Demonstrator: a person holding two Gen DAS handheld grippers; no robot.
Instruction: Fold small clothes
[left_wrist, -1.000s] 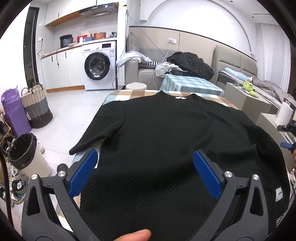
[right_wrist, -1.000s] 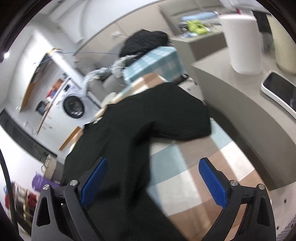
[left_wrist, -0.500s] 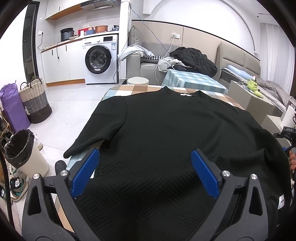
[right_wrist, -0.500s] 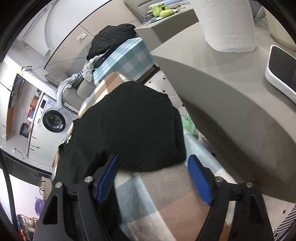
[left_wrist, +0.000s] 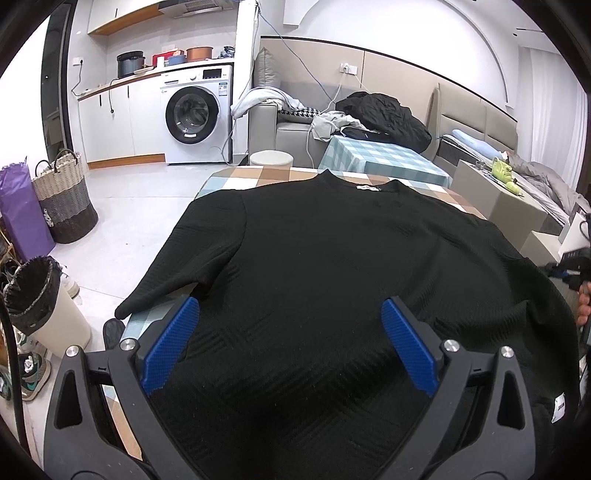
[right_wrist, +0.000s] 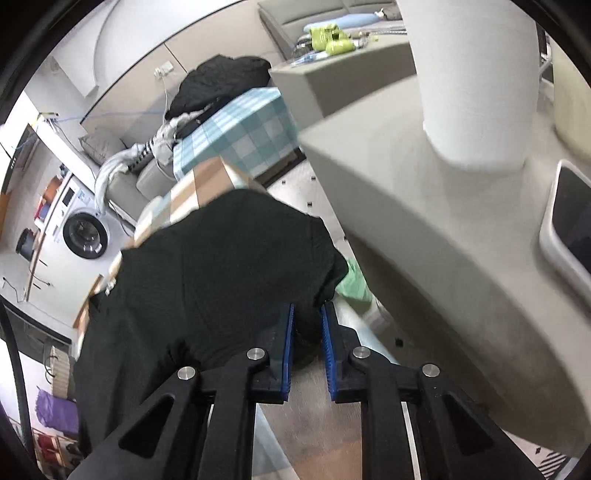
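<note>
A black textured sweater (left_wrist: 325, 266) lies flat, collar away from me, on a table with a checked cloth (left_wrist: 236, 177). Its left sleeve hangs over the table's left edge. My left gripper (left_wrist: 290, 339) is open and empty, its blue fingers just above the sweater's lower body. In the right wrist view the sweater's right sleeve (right_wrist: 240, 266) lies at the table's right edge. My right gripper (right_wrist: 307, 325) is shut on the sleeve's cuff end. It also shows at the far right of the left wrist view (left_wrist: 576, 269).
A grey counter (right_wrist: 424, 236) stands close to the table's right, holding a white paper roll (right_wrist: 476, 81) and a phone (right_wrist: 569, 221). A white bin (left_wrist: 44, 302) and a woven basket (left_wrist: 64, 199) stand on the floor to the left. A sofa with clothes (left_wrist: 380, 114) is behind.
My right gripper moved onto the right sleeve's cuff and closed from wide open to shut on it. The left gripper stayed open over the sweater, pulling back slightly.
</note>
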